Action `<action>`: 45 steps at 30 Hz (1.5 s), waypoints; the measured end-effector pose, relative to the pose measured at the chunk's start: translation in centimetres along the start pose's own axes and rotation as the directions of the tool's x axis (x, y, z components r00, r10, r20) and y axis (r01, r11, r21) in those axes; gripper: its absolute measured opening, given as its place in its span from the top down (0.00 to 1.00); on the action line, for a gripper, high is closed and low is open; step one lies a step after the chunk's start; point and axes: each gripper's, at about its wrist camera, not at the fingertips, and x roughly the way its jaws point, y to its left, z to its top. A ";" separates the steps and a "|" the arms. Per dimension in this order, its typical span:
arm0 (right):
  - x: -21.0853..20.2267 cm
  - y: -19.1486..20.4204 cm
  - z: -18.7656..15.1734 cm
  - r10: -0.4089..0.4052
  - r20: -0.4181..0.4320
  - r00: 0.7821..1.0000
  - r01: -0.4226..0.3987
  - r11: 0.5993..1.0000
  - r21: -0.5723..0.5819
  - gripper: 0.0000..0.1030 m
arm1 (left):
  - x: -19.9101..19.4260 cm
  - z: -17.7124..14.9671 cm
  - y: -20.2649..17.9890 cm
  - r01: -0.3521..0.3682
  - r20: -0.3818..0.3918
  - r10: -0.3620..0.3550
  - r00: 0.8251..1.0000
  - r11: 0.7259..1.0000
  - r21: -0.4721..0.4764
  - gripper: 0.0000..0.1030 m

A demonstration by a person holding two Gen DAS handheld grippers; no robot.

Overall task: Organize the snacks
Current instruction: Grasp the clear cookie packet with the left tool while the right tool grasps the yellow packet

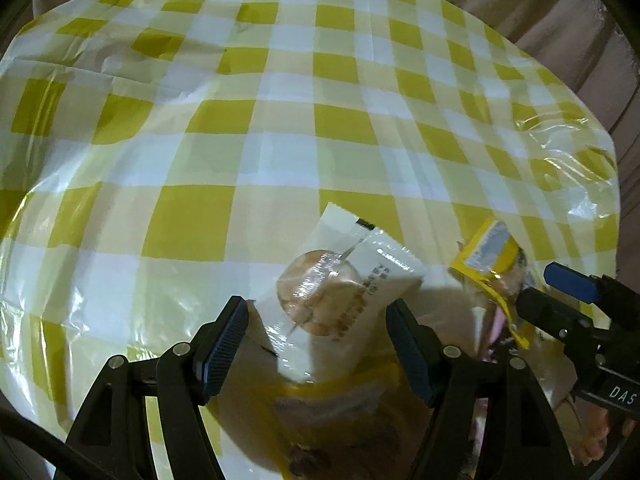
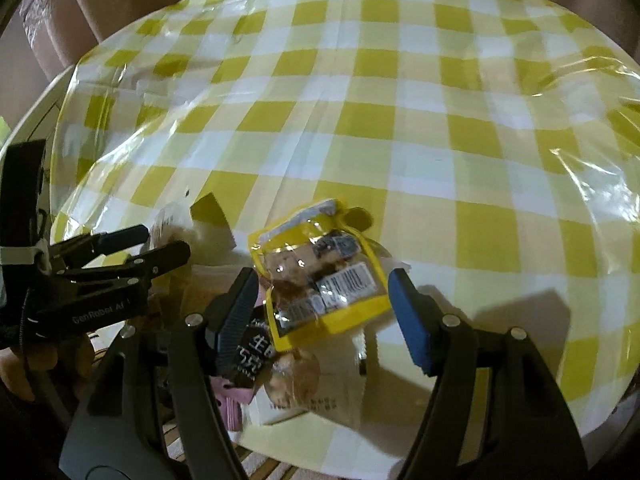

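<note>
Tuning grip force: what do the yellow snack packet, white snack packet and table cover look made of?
Yellow snack packet: thin glossy plastic film, crinkled, clear window.
White snack packet: similar film, matte white print, clear window, likely plastic.
Table cover: shiny plastic sheet, glare and wrinkles.

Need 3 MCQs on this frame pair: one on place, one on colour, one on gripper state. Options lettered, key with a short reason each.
1. Where does the white snack packet lie in the left wrist view?
A. Between the fingers of the left hand-held gripper
B. At the table's far edge
C. On the floor

2. What colour is the border of the packet with the barcode?
A. Red
B. Yellow
C. Green

3. How do the jaws of the right hand-held gripper stand?
A. Shut tight on the tablecloth
B. Out of view
C. Open, one finger on each side of the yellow packet

Key: 1 A, the white packet sits between the two black fingers on the checked tablecloth. 2 B, a yellow rim frames its clear window. 3 C, a gap shows at each finger, neither pad pressing the packet.
</note>
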 end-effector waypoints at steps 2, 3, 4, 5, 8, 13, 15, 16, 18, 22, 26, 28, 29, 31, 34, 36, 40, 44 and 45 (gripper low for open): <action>0.7 0.1 0.1 -0.004 -0.010 1.000 0.004 1.000 -0.008 0.32 | 0.1 0.1 0.0 0.003 0.002 -0.003 1.000 1.000 0.008 0.27; 1.0 0.1 0.2 -0.006 -0.016 1.000 0.006 1.000 -0.009 0.32 | 0.2 0.1 0.0 0.006 0.003 -0.006 1.000 1.000 0.012 0.26; 1.4 0.2 0.2 -0.005 -0.022 1.000 0.005 1.000 -0.014 0.32 | 0.2 0.2 0.0 0.008 0.005 -0.008 1.000 1.000 0.021 0.26; 1.6 0.2 0.3 -0.004 -0.024 1.000 0.003 1.000 -0.017 0.32 | 0.3 0.4 0.0 0.004 0.009 -0.004 1.000 1.000 0.031 0.25; 2.0 0.3 0.4 -0.022 -0.017 1.000 0.022 0.999 -0.033 0.32 | 0.6 0.8 0.0 -0.002 0.018 0.001 1.000 0.999 0.050 0.25; 2.3 0.3 0.7 -0.043 -0.010 0.999 0.042 0.998 -0.043 0.33 | 0.7 0.9 -0.2 -0.005 0.027 0.003 1.000 0.998 0.066 0.28; 2.5 0.1 0.8 -0.041 -0.007 0.999 0.041 0.998 -0.037 0.33 | 0.6 0.9 -0.4 -0.024 0.033 0.021 0.999 0.997 0.073 0.39; 2.6 0.0 0.9 -0.041 -0.007 0.999 0.041 0.999 -0.034 0.33 | 0.5 0.8 -0.4 -0.034 0.039 0.032 0.999 0.997 0.075 0.49; 2.7 -0.2 1.2 -0.040 -0.003 0.999 0.039 0.999 -0.024 0.35 | 0.5 0.8 -0.2 -0.030 0.043 0.027 0.999 0.997 0.069 0.49; 2.9 -0.6 1.8 -0.048 0.007 0.999 0.048 0.999 -0.020 0.58 | 0.4 0.9 -0.1 -0.028 0.049 0.024 0.998 0.998 0.062 0.53; 3.0 -0.7 2.2 -0.044 0.008 0.999 0.044 0.999 -0.028 0.64 | 0.2 1.1 0.0 -0.026 0.050 0.024 0.998 0.998 0.059 0.53; 3.2 -0.8 2.3 -0.040 0.002 0.999 0.040 0.999 -0.036 0.55 | 0.1 1.1 0.0 -0.025 0.050 0.022 0.998 0.998 0.058 0.53; 3.3 -1.0 2.4 -0.045 0.001 0.999 0.045 0.998 -0.033 0.41 | 0.1 1.1 0.0 -0.024 0.051 0.021 0.998 0.998 0.057 0.53; 3.2 -1.4 2.8 -0.060 0.011 0.998 0.061 0.998 -0.024 0.33 | 0.1 1.1 0.1 -0.023 0.052 0.020 0.998 0.998 0.057 0.53; 3.3 -1.8 3.4 -0.055 0.001 0.999 0.055 0.997 -0.050 0.23 | 0.1 1.1 0.1 -0.023 0.052 0.020 0.998 0.998 0.058 0.53; 3.6 -1.6 3.6 -0.067 -0.012 0.998 0.066 0.992 -0.105 0.18 | 0.1 1.1 0.1 -0.022 0.052 0.019 0.998 0.998 0.057 0.53; 4.6 -1.5 4.1 -0.042 -0.031 0.999 0.035 0.982 -0.185 0.18 | 0.1 1.1 0.1 -0.021 0.052 0.018 0.998 0.998 0.056 0.53; 5.8 -2.4 4.6 -0.005 -0.071 0.997 -0.007 0.987 -0.163 0.23 | 0.2 1.1 0.1 -0.019 0.054 0.016 0.998 0.998 0.056 0.53; 6.1 -2.6 4.5 -0.002 -0.080 0.997 -0.011 0.987 -0.158 0.23 | 0.2 1.1 0.1 -0.018 0.055 0.015 0.998 0.998 0.056 0.53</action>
